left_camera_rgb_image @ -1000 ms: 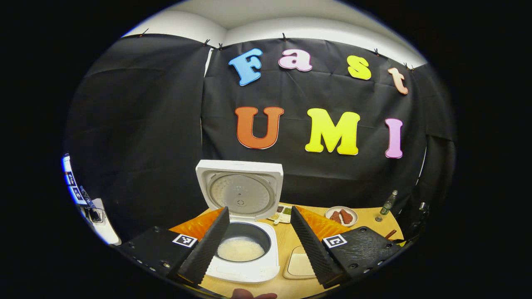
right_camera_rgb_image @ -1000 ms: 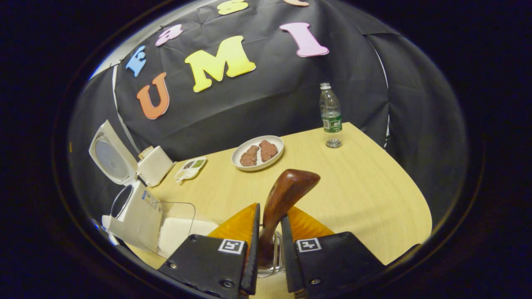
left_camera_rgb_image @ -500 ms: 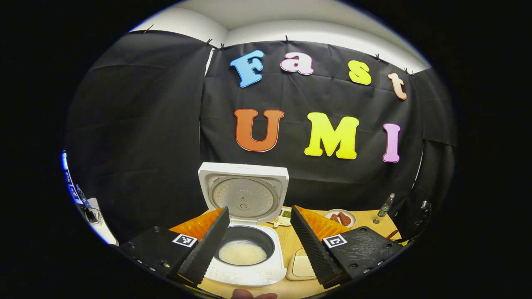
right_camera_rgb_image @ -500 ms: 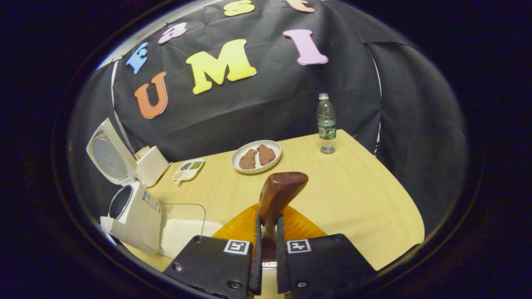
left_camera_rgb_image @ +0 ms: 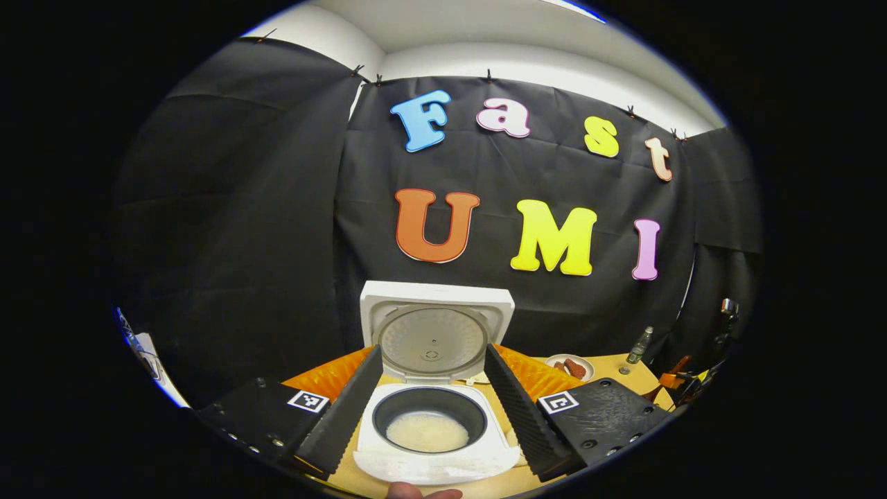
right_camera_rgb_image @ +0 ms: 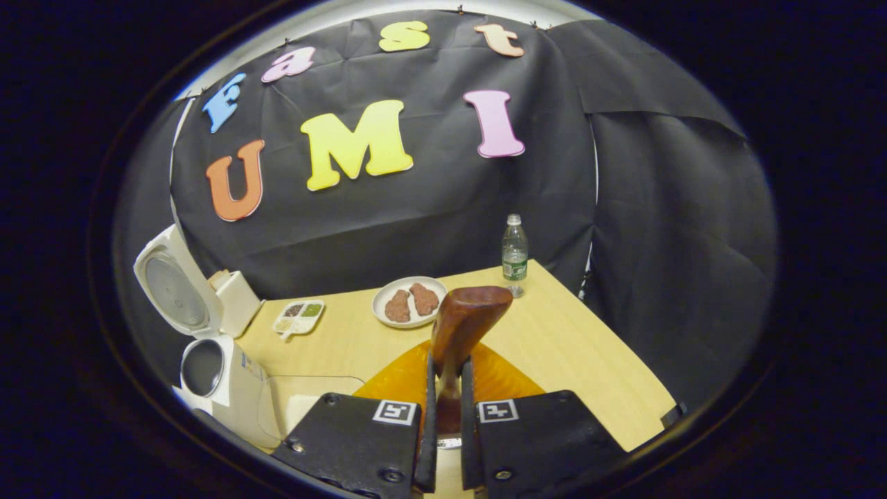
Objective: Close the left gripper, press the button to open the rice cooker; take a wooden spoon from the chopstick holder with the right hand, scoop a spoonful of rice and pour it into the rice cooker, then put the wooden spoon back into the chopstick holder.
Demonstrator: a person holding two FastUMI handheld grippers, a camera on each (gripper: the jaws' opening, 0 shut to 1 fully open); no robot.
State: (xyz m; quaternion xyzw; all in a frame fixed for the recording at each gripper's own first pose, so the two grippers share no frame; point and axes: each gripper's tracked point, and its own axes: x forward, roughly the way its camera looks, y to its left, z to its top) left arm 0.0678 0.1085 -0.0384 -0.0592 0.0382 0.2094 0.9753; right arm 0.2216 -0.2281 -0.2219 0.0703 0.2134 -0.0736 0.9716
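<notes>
On the table (right_camera_rgb_image: 568, 346), the open rice cooker (left_camera_rgb_image: 433, 443) holds rice (left_camera_rgb_image: 427, 432) between the left hand-held gripper's (left_camera_rgb_image: 433, 405) spread fingers, while the right hand-held gripper (right_camera_rgb_image: 443, 409) clamps the spoon (right_camera_rgb_image: 461, 326) near a plate (right_camera_rgb_image: 409, 303) of brown food.

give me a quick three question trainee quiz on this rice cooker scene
1. True or false: the rice cooker has its lid shut.
2. What is the right gripper holding?
A. a water bottle
B. the wooden spoon
C. a plate
3. Fill in the gap: the fingers of the left gripper stand ____, with nothing between them.

Key:
1. False. The lid stands raised, and rice shows in the inner pot.
2. B. Both fingers press on the handle of the wooden spoon, bowl end up. The water bottle and the plate stand farther back on the table.
3. open
</notes>
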